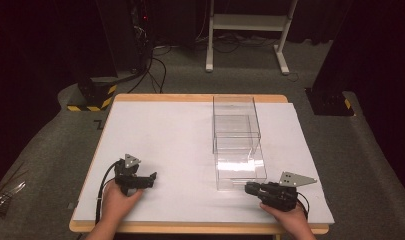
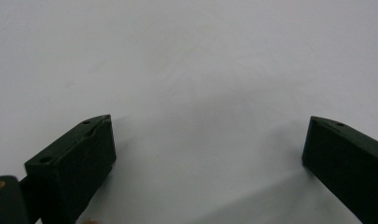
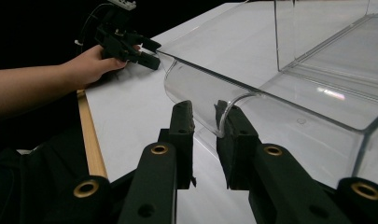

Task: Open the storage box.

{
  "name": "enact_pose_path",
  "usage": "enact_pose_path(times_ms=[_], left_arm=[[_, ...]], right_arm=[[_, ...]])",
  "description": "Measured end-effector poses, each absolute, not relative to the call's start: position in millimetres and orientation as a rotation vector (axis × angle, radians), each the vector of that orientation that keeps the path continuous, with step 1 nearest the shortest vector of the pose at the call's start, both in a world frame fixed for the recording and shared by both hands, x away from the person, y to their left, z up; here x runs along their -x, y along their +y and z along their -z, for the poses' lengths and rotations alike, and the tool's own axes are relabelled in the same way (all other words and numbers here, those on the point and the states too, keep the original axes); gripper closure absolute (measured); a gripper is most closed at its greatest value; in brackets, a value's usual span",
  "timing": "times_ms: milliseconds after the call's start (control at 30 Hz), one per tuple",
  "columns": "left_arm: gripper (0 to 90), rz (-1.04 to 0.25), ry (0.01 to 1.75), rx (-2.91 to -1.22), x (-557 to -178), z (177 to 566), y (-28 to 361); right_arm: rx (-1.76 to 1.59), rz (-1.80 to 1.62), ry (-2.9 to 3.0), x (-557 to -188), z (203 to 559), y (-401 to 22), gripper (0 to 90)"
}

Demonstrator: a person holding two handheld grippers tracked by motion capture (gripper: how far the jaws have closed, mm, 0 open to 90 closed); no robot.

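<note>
A clear plastic drawer box (image 1: 235, 117) stands right of the table's middle, and its drawer (image 1: 240, 167) is pulled out toward me. My right gripper (image 1: 248, 189) lies at the drawer's front right corner and points left along its front. In the right gripper view its jaws (image 3: 204, 112) are a narrow gap apart and straddle the end of the drawer's curved front lip (image 3: 191, 88), without visibly pinching it. My left gripper (image 1: 149, 182) rests near the front left of the white sheet. It is wide open (image 2: 207, 140), with bare sheet between its jaws. It also shows far off (image 3: 142, 53).
A white sheet (image 1: 170, 135) covers the wooden table (image 1: 190, 98). A white stand (image 1: 247, 22) and cables are on the floor behind. A yellow-and-black striped base (image 1: 92, 97) sits off the back left corner.
</note>
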State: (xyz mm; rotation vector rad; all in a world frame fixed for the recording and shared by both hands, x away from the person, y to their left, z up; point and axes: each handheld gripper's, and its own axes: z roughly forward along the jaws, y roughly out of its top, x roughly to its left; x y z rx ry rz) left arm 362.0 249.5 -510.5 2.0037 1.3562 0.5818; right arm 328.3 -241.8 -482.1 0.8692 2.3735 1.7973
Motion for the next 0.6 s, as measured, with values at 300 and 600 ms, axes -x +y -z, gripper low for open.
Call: enact_pose_path(times_ms=[300,600], left_arm=[[2.9,-0.582,1.357,-2.002,-362,511,249],[2.9,-0.582,1.356,-2.003,-362,510,249]], right_arm=[[-0.868,-1.773,2.368,-327,483,-243,73.3],[-0.87,-1.742,2.333,-323,479,-252,72.4]])
